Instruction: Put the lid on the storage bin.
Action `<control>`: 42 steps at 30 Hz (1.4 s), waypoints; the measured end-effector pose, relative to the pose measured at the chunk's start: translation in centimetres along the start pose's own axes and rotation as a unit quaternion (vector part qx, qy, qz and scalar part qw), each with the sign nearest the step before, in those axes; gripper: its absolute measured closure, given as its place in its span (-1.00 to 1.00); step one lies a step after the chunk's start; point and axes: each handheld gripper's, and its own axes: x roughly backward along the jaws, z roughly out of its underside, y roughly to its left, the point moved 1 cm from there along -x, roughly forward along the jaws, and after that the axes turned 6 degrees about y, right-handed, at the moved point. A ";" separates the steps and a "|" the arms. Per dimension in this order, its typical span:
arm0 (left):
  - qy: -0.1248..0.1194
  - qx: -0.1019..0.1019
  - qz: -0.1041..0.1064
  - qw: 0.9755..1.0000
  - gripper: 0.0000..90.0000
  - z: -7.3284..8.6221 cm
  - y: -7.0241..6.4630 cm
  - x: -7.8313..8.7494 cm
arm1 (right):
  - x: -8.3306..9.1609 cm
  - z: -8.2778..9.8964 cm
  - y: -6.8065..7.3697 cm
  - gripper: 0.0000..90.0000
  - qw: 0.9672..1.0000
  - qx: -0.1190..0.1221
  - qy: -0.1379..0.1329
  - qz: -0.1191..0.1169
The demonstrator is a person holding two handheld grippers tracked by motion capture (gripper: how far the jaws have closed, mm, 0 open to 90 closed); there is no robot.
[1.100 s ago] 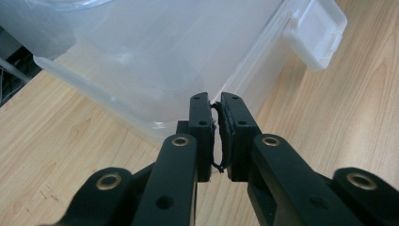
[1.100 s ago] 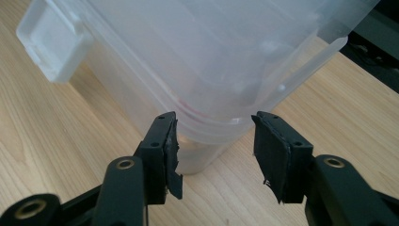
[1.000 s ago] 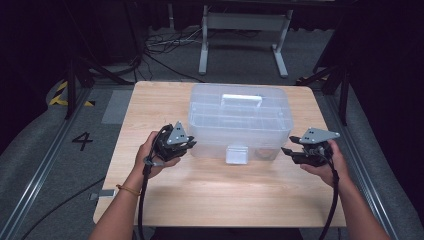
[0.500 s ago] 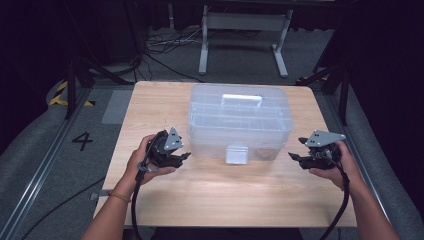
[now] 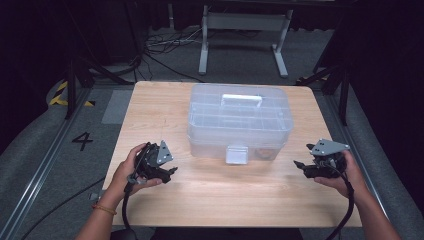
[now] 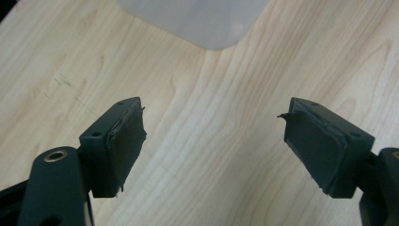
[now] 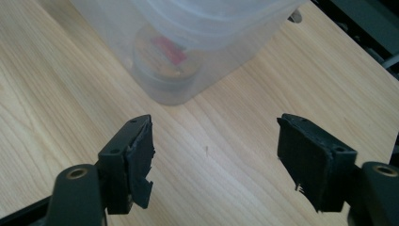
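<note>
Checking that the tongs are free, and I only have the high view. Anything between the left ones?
Observer: No. The left tongs have just been opening, with nothing but table between them.
Operator: Right side?
Observer: The right tongs have just been opening too. Nothing is between them, and they point at a corner of the clear box.
Operator: What's in that corner?
Observer: A round container with a red label, seen through the box wall.

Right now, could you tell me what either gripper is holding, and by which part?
Nothing: the left gripper and right gripper have just been opening, empty, apart from the clear box.
</note>
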 end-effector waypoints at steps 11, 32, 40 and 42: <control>0.010 0.029 0.009 0.999 -0.55 3.9 0.2 -0.1 | -0.5 3.6 0.5 -0.44 1.000 -0.025 0.004 -0.013; -0.036 0.134 0.064 0.988 -0.62 8.8 0.0 -1.0 | -2.2 11.1 -0.2 -0.57 0.988 -0.144 -0.001 -0.057; -0.047 0.160 0.068 0.984 -0.66 9.3 0.0 -1.2 | -2.4 11.9 -0.3 -0.62 0.983 -0.173 -0.020 -0.059; -0.047 0.165 0.066 0.983 -0.66 9.2 -0.1 -1.3 | -2.4 11.9 -0.3 -0.62 0.983 -0.173 -0.020 -0.059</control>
